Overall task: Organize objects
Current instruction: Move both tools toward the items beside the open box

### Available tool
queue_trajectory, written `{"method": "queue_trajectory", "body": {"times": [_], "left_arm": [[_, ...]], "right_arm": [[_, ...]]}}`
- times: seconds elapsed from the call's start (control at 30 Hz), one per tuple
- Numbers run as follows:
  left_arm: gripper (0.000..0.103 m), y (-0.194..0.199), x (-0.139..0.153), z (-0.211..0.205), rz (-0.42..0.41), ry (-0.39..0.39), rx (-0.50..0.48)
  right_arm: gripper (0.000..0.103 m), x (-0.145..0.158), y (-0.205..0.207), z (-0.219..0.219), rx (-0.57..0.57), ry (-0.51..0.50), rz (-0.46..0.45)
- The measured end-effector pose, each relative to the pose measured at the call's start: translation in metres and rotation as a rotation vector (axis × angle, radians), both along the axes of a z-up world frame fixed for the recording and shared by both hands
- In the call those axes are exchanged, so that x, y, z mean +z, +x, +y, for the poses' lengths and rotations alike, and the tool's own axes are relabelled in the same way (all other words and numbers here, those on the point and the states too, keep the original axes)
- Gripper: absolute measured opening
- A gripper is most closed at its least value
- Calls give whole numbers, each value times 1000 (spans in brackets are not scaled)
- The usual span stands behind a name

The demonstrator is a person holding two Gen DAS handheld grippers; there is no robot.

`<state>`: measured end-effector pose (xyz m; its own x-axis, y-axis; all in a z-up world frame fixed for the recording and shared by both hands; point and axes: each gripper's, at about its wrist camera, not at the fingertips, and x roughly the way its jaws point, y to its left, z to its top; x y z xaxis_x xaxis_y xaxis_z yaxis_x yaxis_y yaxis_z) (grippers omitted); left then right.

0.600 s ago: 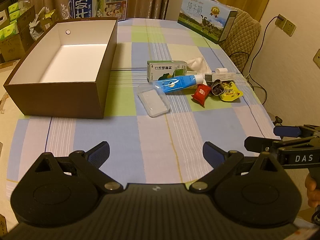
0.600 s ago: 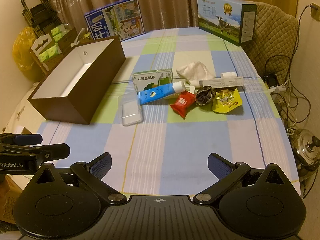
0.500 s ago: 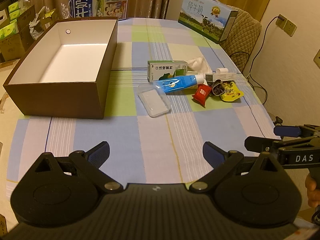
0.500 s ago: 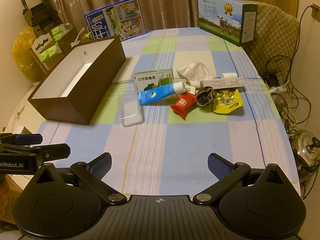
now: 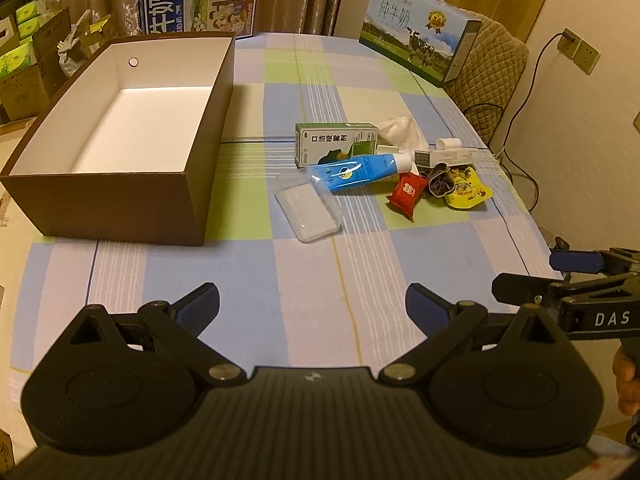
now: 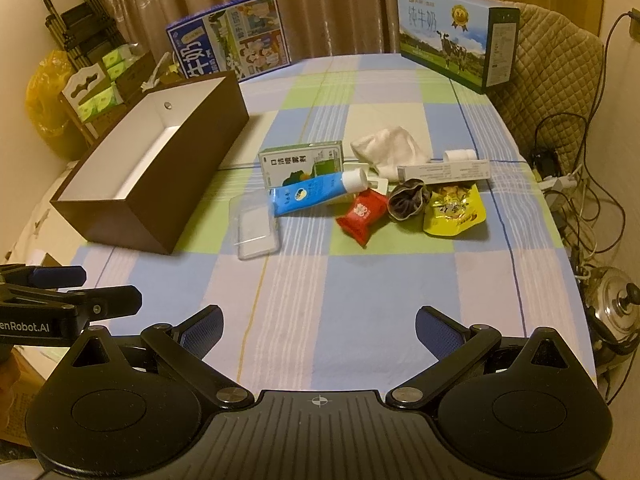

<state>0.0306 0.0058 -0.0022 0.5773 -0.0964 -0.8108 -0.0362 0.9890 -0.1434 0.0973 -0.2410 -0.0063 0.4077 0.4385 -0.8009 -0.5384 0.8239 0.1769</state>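
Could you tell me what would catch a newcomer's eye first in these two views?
Probably the big brown box with its bare white inside, open on the left of the checked tablecloth. Next, the small heap to its right: a blue tube lying across a green carton, with a red packet and a yellow pouch beside it. Both grippers, left and right, hover open near the table's front edge.

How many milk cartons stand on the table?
2: the dark blue milk carton behind the brown box, and the light blue milk carton at the far right corner.
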Motion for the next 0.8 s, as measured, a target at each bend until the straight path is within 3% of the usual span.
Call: {"method": "queue_trajectory", "body": {"times": [0.8], "left_arm": [[98, 45, -15, -23, 55, 17, 49]], "right_arm": [[100, -15, 61, -37, -40, -9, 20]]}}
